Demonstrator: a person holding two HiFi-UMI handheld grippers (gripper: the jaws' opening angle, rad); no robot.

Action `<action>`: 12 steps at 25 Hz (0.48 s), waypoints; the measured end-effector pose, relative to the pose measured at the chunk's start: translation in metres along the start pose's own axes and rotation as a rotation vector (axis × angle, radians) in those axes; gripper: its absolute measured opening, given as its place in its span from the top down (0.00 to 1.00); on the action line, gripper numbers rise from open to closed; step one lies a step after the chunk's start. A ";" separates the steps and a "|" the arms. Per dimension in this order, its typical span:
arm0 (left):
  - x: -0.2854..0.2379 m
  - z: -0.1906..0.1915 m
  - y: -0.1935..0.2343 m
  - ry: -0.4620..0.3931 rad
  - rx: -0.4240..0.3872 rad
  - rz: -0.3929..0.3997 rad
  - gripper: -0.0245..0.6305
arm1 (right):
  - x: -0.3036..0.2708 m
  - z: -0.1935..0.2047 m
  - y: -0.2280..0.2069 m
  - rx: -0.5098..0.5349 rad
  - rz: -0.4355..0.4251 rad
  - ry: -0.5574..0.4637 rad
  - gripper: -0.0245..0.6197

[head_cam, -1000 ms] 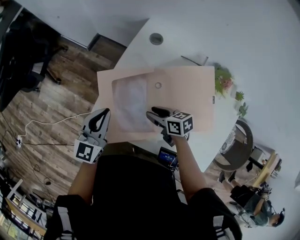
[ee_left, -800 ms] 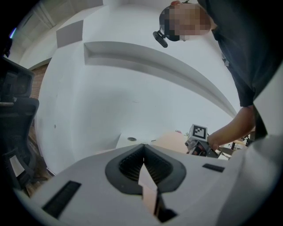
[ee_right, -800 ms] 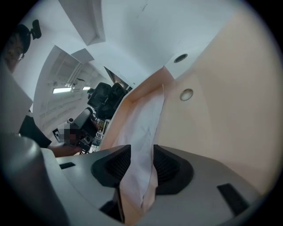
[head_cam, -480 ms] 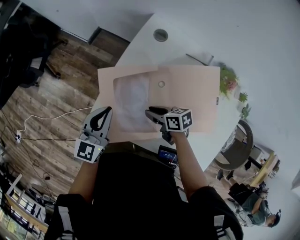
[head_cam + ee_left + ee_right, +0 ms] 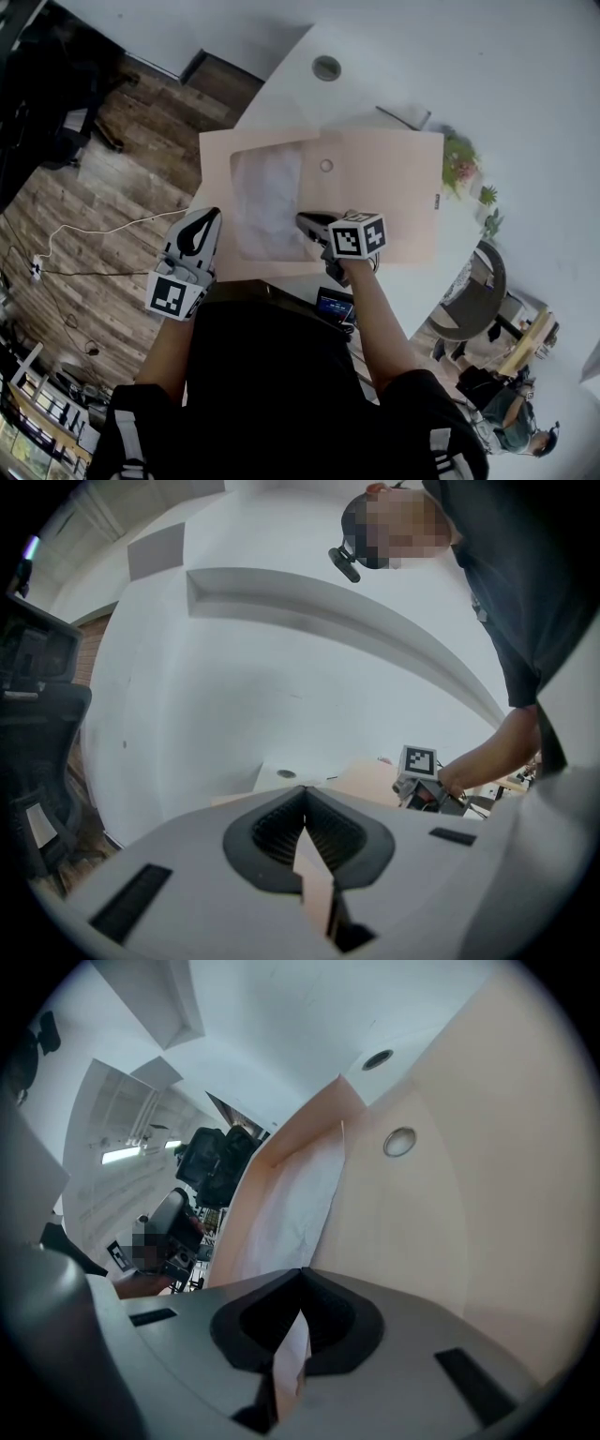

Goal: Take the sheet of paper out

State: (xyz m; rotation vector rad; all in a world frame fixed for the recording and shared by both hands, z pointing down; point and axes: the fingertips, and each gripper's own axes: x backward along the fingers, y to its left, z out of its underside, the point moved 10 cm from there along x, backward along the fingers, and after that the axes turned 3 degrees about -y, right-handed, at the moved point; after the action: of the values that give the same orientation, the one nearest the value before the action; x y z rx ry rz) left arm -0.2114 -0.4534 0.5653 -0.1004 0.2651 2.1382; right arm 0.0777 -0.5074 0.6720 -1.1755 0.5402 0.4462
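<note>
Pinching the white sheet of paper (image 5: 267,202) at its near edge, the right tongs (image 5: 304,225) are pressed together on it. The left tongs (image 5: 206,219) clamp the peach envelope (image 5: 384,187) that holds the sheet on the worktop (image 5: 281,94). Light, floppy and tearable, it likely suits a flat pull from that edge.

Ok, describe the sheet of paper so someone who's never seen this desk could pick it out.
On the white table lies a large peach envelope, open along its left part in the head view. The sheet of paper sits inside that opening. It is the only white, slightly mottled sheet, ringed by plain peach card.
</note>
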 end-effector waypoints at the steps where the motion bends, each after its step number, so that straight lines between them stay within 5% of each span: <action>1: -0.001 -0.001 0.001 -0.002 0.000 0.000 0.96 | 0.004 0.000 0.000 0.000 0.002 -0.008 0.94; 12: -0.016 -0.015 -0.020 -0.023 -0.032 0.046 0.96 | 0.095 0.004 -0.010 0.072 0.151 -0.183 0.94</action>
State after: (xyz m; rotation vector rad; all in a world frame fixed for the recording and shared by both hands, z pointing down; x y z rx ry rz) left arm -0.1861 -0.4594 0.5507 -0.0887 0.2218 2.1889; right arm 0.1595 -0.5019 0.6228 -1.0175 0.4839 0.6516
